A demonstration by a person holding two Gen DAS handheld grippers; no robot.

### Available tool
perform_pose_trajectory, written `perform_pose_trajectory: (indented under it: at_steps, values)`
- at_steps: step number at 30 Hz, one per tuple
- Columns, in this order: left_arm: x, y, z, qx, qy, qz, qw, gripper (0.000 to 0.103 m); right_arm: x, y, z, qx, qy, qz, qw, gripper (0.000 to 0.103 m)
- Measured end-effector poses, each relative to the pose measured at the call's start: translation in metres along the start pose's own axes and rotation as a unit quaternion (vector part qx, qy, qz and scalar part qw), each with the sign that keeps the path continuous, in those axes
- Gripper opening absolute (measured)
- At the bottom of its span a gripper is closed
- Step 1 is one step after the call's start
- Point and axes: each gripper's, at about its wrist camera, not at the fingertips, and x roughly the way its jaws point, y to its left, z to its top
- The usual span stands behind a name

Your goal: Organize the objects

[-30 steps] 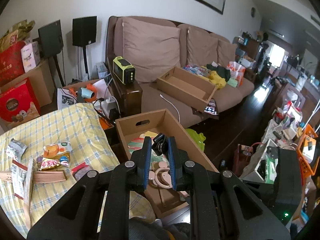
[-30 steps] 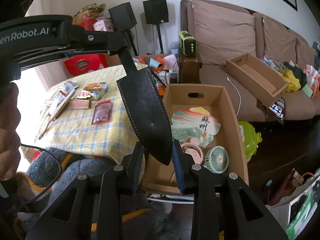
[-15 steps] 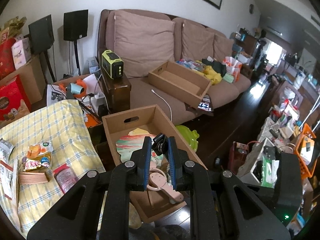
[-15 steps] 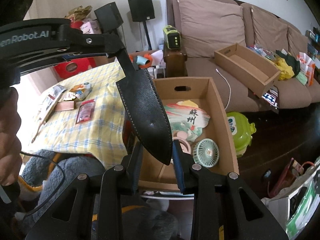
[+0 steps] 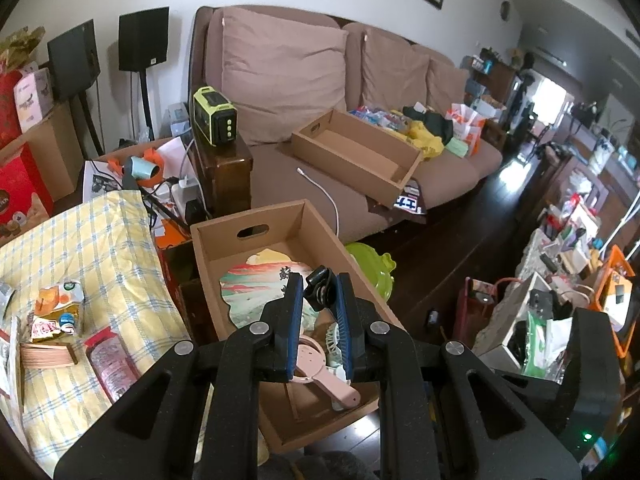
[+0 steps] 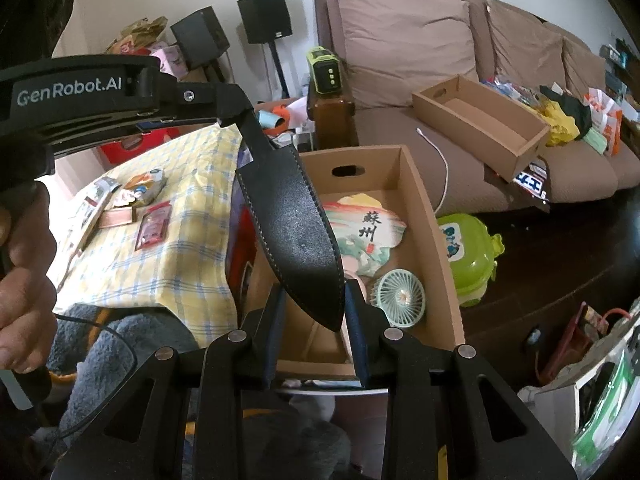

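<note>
Hanging above an open brown cardboard box (image 5: 256, 216), the left tool (image 5: 318, 282) has its blue-padded jaws clamped on a small black clip-like part (image 5: 319, 280), whose exact shape is hard to tell. The right tool (image 6: 314, 292) points down at the same box (image 6: 416, 184) from the near end, its jaws closed on the pointed tip of a black stitched leather sheath (image 6: 292, 232) that slants up and to the left. In the right wrist view the top of the sheath meets the fingers of the left tool (image 6: 236, 114), held by the person's left hand (image 6: 24, 280) at the picture's left edge, so both tools grip one long object by its two ends, above the near part of the box. Inside the box lie a flat painted paper fan with red and green landscape print (image 5: 260, 288), a small mint-green handheld electric fan (image 6: 401, 298) and a pink handheld fan with a round head (image 5: 316, 364); the painted fan sits toward the far end with the handle cut-out, the two small fans nearer the tools. Just left of the box stands a desk covered with a yellow and blue checked cloth (image 5: 92, 240), carrying snack packets (image 5: 60, 312). Behind the box a brown sofa (image 5: 280, 72) holds a second, empty cardboard tray (image 5: 356, 152).
</note>
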Motion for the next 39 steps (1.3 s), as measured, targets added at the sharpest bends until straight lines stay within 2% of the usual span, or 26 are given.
perform_pose_trajectory:
  at_steps: [11,39]
  values:
    - [0.023,0.001,-0.008,0.003,0.029,-0.002,0.9996,0.015,0.020,-0.007,-0.009,0.013,0.023,0.002,1.000,0.028]
    - [0.060,0.000,-0.030,0.008,0.057,0.000,0.9984,0.015,0.080,-0.020,-0.032,0.045,0.059,-0.006,0.997,0.029]
